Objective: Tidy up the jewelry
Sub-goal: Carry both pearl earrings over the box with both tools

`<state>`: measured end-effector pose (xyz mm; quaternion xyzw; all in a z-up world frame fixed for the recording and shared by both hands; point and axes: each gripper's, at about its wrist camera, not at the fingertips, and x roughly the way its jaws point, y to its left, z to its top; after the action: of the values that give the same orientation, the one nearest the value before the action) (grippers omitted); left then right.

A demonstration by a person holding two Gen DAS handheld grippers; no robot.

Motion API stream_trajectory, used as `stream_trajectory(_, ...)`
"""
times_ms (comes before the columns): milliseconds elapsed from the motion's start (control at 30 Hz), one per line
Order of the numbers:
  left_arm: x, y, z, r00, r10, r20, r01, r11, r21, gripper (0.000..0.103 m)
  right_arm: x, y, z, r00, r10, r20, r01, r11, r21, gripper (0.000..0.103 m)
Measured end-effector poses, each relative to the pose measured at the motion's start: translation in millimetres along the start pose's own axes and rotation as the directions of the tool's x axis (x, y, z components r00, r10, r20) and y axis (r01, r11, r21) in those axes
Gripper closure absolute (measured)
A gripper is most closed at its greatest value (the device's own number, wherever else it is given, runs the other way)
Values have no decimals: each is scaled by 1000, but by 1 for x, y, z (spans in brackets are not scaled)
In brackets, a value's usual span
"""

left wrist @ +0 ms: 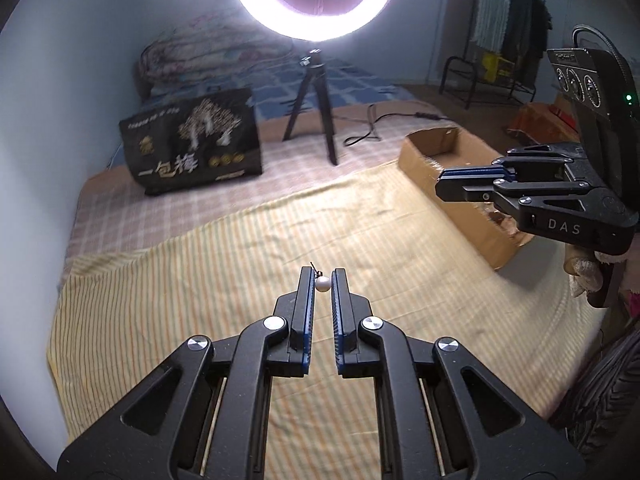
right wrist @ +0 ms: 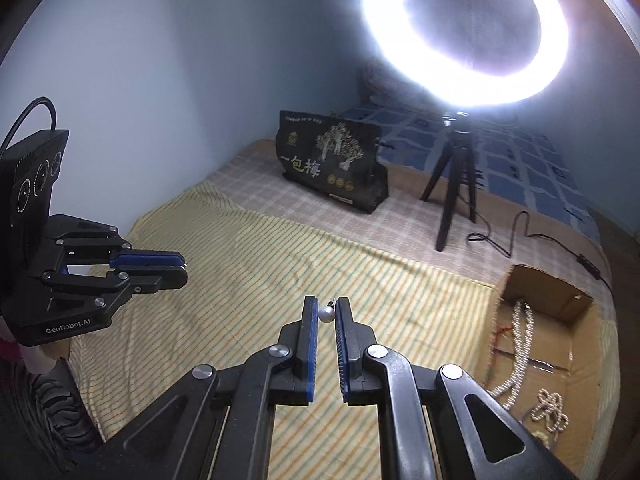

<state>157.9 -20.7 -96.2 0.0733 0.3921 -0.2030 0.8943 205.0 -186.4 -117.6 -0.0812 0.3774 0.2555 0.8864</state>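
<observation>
Pearls sit nearest in both wrist views: the left gripper (left wrist: 323,280) pinches a small white pearl earring (left wrist: 323,284) at the very tips of its blue-padded jaws, and the right gripper (right wrist: 327,308) pinches a matching white pearl earring (right wrist: 326,314) the same way, each with a thin dark wire hook poking up beside the bead. Both hang above the yellow striped cloth (left wrist: 240,248) spread on the bed, apart from each other. Off to the right lies the open brown cardboard box (right wrist: 548,300), already holding a long white beaded necklace (right wrist: 518,344) and a knotted beaded bracelet (right wrist: 552,408); judging by the task, the 2 earrings belong there too. The risk is plain: each round bead is caught only at the jaw tips, so a jolt or a slight easing of the squeeze could let it roll out and vanish in the folds of the striped cloth, and the wire hook could snag a pad on release. Farther back stand a black printed bag (left wrist: 192,142), a black tripod (left wrist: 312,108) and its glaring white ring light (left wrist: 314,0). The glare washes out the far wall, the box's near corner is cut off, and the hooks are too fine to read clearly.
</observation>
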Motion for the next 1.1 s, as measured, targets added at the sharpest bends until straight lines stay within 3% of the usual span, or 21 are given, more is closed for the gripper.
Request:
stream_trajectory(600, 6, -91, 33, 993, -114, 31, 112, 991, 70, 97, -93, -87, -52, 988, -153, 30, 148, 980, 136, 97)
stream_trajectory(1100, 51, -170, 61, 975, -220, 24, 217, 972, 88, 97, -114, -158, -75, 973, -230, 21, 221, 952, 211, 97)
